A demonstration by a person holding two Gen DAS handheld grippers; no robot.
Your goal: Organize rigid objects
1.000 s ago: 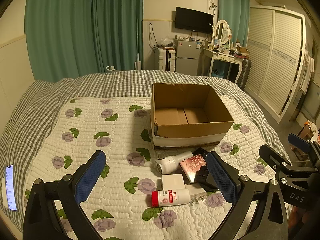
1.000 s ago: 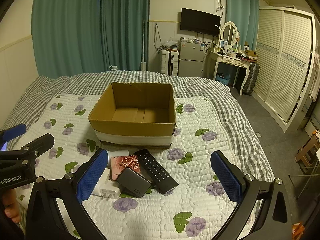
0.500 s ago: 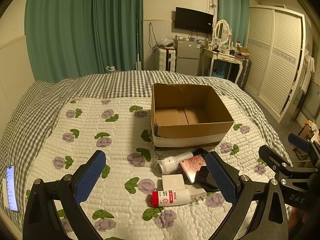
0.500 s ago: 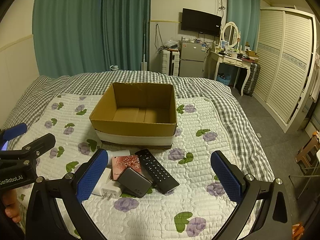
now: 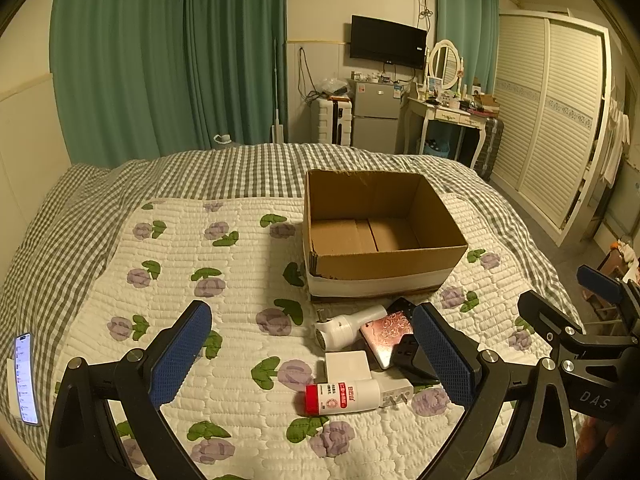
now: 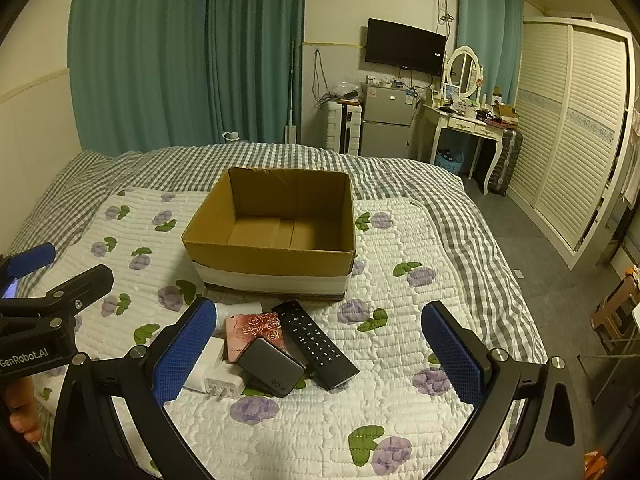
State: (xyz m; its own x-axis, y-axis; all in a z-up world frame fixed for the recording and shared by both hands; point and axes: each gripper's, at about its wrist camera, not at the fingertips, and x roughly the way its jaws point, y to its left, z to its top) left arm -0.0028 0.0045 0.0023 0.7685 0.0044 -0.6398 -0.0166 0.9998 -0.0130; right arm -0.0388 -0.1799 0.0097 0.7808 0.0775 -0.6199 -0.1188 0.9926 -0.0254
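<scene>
An empty open cardboard box (image 5: 384, 268) (image 6: 272, 256) stands on the flowered quilt. In front of it lies a pile: a white bottle with a red cap (image 5: 342, 398), a white flashlight-like item (image 5: 348, 326), a white charger (image 5: 347, 365) (image 6: 218, 382), a pink rose-patterned case (image 5: 386, 334) (image 6: 256, 330), a dark 65W power brick (image 6: 272, 372) and a black remote (image 6: 318, 344). My left gripper (image 5: 312, 356) is open and empty above the pile. My right gripper (image 6: 320, 356) is open and empty, also above the pile.
A lit phone (image 5: 26, 378) lies at the bed's left edge. Grey checked bedding (image 5: 240, 168) surrounds the quilt. Beyond the bed are green curtains, a small fridge (image 5: 374, 116), a dressing table (image 6: 466, 124) and a louvred wardrobe (image 6: 576, 128).
The right wrist view has shifted very slightly; the box and pile sit a touch further right in it. Nothing on the bed has moved.
</scene>
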